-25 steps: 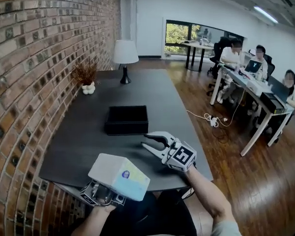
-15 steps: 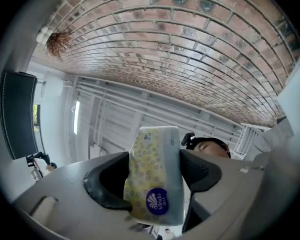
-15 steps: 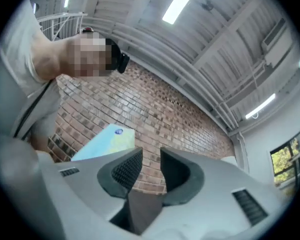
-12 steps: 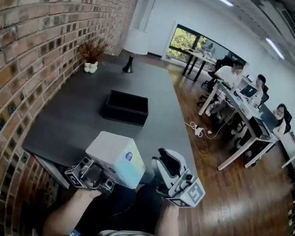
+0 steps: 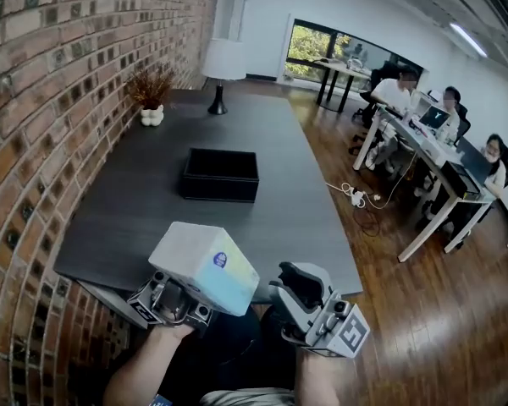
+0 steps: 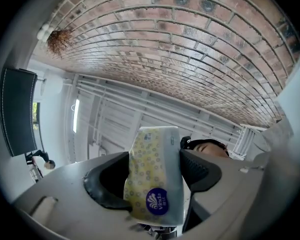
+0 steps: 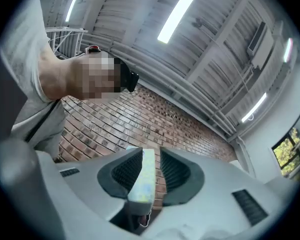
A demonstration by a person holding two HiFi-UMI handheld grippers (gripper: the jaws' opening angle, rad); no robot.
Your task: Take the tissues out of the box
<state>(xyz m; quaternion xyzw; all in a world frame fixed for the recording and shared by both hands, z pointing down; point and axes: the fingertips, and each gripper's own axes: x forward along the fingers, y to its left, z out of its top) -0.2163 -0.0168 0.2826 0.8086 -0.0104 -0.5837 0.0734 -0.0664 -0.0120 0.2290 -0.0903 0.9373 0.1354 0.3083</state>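
Observation:
A soft pack of tissues (image 5: 205, 269), white with a yellow and blue printed end, is held low in front of the person, short of the table's near edge. My left gripper (image 6: 155, 176) is shut on it, and its jaws press the pack's two sides (image 6: 152, 184). The black open box (image 5: 220, 176) sits in the middle of the dark table (image 5: 135, 218). My right gripper (image 5: 295, 279) hangs just right of the pack, open with a narrow gap. In the right gripper view the pack's edge (image 7: 144, 181) shows between the jaws, and brick wall shows past it.
A brick wall (image 5: 59, 100) runs along the table's left side. A white lamp (image 5: 223, 62) and a dried plant in a white pot (image 5: 150, 100) stand at the far end. To the right, people sit at desks (image 5: 423, 134). A cable and power strip (image 5: 356, 197) lie on the wooden floor.
My right gripper has drawn back from over the table's front edge to beside the pack, and its jaws look narrower. The left gripper still holds the pack. The head view has shifted.

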